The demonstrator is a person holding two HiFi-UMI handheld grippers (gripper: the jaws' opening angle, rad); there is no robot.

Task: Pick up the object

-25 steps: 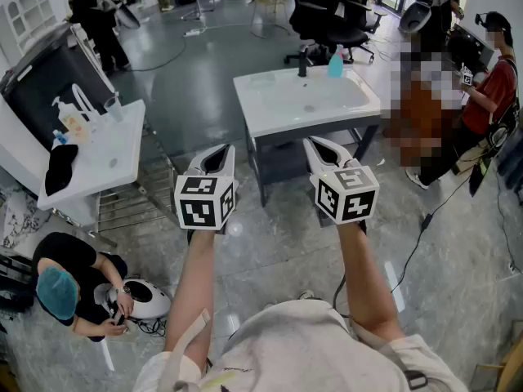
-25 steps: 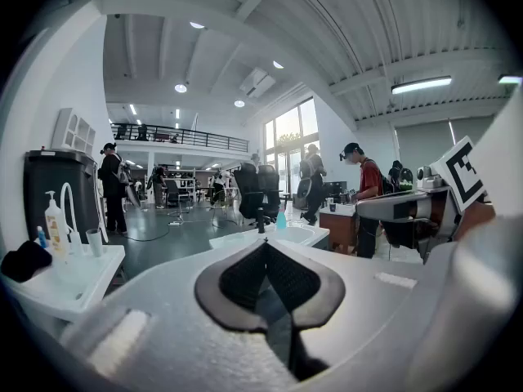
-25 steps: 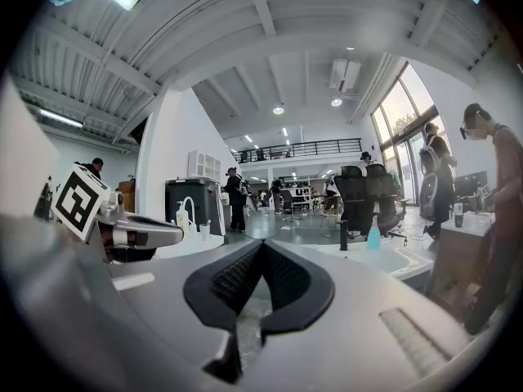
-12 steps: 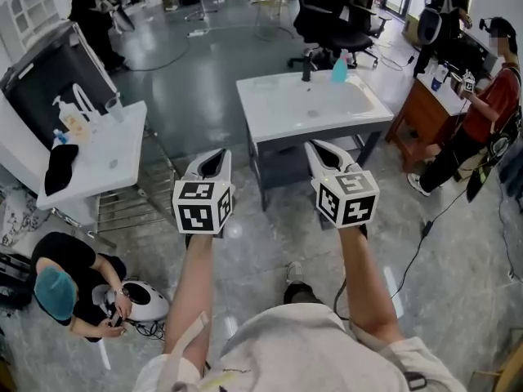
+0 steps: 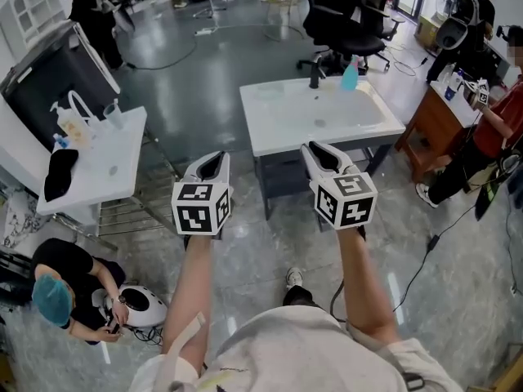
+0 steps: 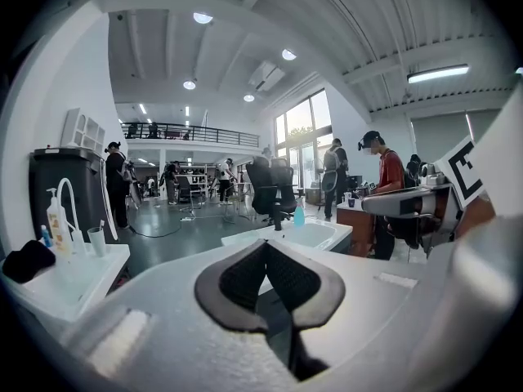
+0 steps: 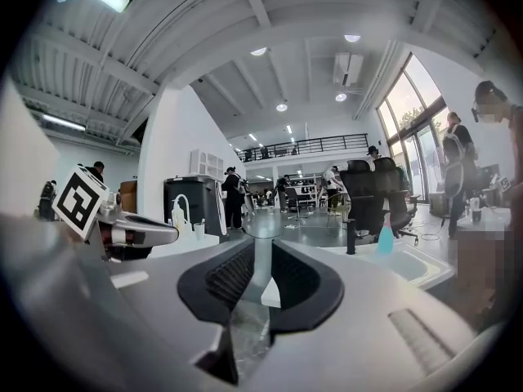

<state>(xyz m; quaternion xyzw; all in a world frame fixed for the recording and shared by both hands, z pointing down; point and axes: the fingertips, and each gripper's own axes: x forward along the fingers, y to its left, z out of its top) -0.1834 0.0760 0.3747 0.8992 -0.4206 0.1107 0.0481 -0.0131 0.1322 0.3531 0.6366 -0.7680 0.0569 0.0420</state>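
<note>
A white sink table [image 5: 282, 129] stands ahead, with a black faucet [image 5: 314, 73] and a blue bottle [image 5: 350, 76] at its far edge. The bottle [image 6: 299, 213] also shows small in the left gripper view, and the same bottle [image 7: 384, 239] appears in the right gripper view. Both grippers are held up in the air, short of the table. My left gripper [image 5: 214, 160] is shut with its pads touching and nothing in it [image 6: 265, 247]. On my right gripper [image 5: 319, 149] the jaws are opening, with a narrow empty gap between the pads [image 7: 261, 250].
A second white table [image 5: 98, 158] at the left carries a soap dispenser [image 5: 64, 117] and a black cloth [image 5: 59, 174]. A person in a teal cap [image 5: 51, 296] crouches at the lower left. A black office chair [image 5: 347, 27] and a wooden cabinet [image 5: 433, 125] flank the sink table.
The view has drifted so that the sink table sits a little lower and further right. A foot has come into view below the grippers. Both grippers keep their places in the view.
</note>
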